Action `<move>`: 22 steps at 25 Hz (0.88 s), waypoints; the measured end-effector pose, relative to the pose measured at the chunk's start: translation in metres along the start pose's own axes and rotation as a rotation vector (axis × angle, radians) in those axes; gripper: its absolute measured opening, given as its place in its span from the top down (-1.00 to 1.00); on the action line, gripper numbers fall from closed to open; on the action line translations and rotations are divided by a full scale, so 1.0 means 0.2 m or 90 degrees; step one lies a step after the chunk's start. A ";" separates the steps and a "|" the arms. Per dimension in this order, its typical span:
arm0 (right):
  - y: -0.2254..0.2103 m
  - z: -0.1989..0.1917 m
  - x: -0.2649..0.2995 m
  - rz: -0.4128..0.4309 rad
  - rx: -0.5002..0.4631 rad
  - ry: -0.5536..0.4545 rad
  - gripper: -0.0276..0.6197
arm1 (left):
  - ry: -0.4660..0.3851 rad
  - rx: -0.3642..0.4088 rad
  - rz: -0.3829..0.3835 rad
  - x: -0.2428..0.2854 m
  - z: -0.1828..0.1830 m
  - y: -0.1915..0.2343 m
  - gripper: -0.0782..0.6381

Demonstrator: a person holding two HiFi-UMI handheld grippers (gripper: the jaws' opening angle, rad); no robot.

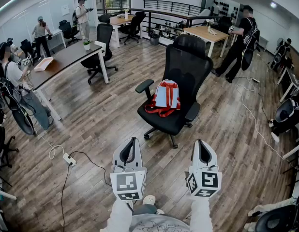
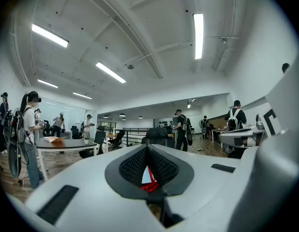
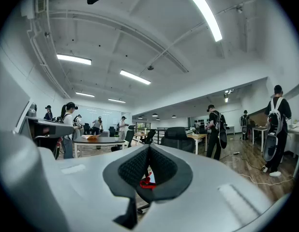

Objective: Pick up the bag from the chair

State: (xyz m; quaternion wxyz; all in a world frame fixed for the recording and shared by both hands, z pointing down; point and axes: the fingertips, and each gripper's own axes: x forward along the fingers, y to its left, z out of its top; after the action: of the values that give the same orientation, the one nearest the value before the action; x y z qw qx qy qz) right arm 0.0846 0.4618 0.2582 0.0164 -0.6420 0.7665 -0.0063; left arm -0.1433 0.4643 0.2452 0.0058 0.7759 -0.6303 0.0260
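A small white and pale-blue bag point(image 1: 167, 95) with red straps stands upright on the seat of a black office chair point(image 1: 177, 88) in the middle of the room. Both grippers hang level in front of me, well short of the chair. My left gripper point(image 1: 133, 140) is shut with nothing in it, and so is my right gripper point(image 1: 200, 142). Through the notch of the left jaws a sliver of the bag point(image 2: 148, 179) shows, and the same bag point(image 3: 147, 179) peeps through the right jaws.
A power strip and cable point(image 1: 68, 158) lie on the wood floor to my left. A dark desk point(image 1: 62, 62) and another chair point(image 1: 102, 50) stand at the back left. Several people stand around; one in black point(image 1: 240, 42) is behind the chair. More chairs point(image 1: 285, 115) sit at the right.
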 end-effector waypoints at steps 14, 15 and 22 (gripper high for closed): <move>-0.01 -0.03 0.12 -0.005 0.011 0.001 0.89 | -0.003 0.002 -0.005 0.10 0.00 0.04 0.76; -0.01 -0.04 0.14 -0.008 0.016 0.000 0.88 | -0.003 0.003 -0.008 0.12 0.00 0.04 0.76; 0.01 -0.06 0.30 -0.018 0.020 -0.003 0.88 | 0.002 0.001 -0.019 0.27 -0.04 0.13 0.76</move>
State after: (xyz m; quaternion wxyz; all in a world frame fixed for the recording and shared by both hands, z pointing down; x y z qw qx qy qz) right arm 0.0716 0.4039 0.2693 0.0283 -0.6525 0.7571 -0.0169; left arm -0.1572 0.4066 0.2542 0.0068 0.7852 -0.6186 0.0278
